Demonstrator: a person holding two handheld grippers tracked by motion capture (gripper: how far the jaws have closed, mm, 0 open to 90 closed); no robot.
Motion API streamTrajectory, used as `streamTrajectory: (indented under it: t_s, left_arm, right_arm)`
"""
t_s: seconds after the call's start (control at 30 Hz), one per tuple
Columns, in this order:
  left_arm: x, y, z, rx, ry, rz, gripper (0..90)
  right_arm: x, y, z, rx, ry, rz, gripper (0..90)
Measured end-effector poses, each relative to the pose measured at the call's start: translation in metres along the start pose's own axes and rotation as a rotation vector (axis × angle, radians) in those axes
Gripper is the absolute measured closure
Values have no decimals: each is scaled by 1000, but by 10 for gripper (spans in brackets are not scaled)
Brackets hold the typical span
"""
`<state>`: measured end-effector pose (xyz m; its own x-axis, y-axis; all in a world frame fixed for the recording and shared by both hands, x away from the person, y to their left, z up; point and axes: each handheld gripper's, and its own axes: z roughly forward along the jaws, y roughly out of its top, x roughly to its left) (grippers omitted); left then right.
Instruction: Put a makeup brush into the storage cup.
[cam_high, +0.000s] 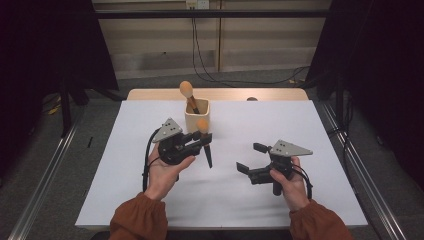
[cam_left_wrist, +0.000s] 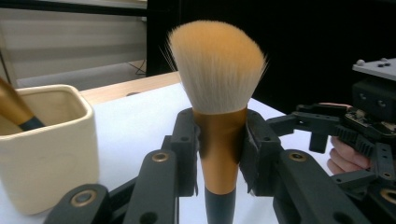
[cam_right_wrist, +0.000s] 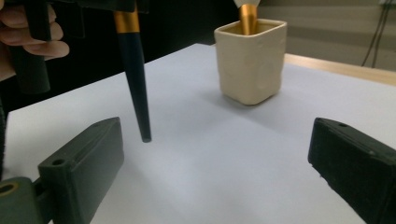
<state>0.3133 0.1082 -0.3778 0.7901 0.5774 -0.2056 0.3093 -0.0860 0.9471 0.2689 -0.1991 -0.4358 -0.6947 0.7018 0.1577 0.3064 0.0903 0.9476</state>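
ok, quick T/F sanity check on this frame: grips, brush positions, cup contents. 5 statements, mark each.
1. The left gripper is clamped on a makeup brush at its gold ferrule. True.
2. The right gripper holds a second brush. False: its jaws stand open with nothing between them.
3. The cream cup is empty. False: another brush stands in it, bristles up.
4. The held brush's dark handle tip hangs above the white table, bristles up. True.
5. The held brush is lying flat on the table. False: it is near upright, lifted in the left gripper beside the cup.
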Motion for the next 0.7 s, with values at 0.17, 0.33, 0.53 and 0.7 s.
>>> streamTrajectory:
  t_s: [0.17, 0.33, 0.53, 0.7]
  left_arm:
    - [7, 3, -5, 5, 16, 8, 695]
    - [14, 8, -11, 4, 32, 11, 695]
    - [18, 11, -16, 1, 44, 11, 696]
    - [23, 14, -19, 0, 62, 14, 695]
  right_arm:
    - [-6, -5, -10, -17, -40, 3, 26]
    - [-13, -8, -21, -22, -78, -5, 21]
    - [-19, -13, -32, -18, -109, -11, 15]
    - [-21, -17, -38, -3, -114, -17, 13]
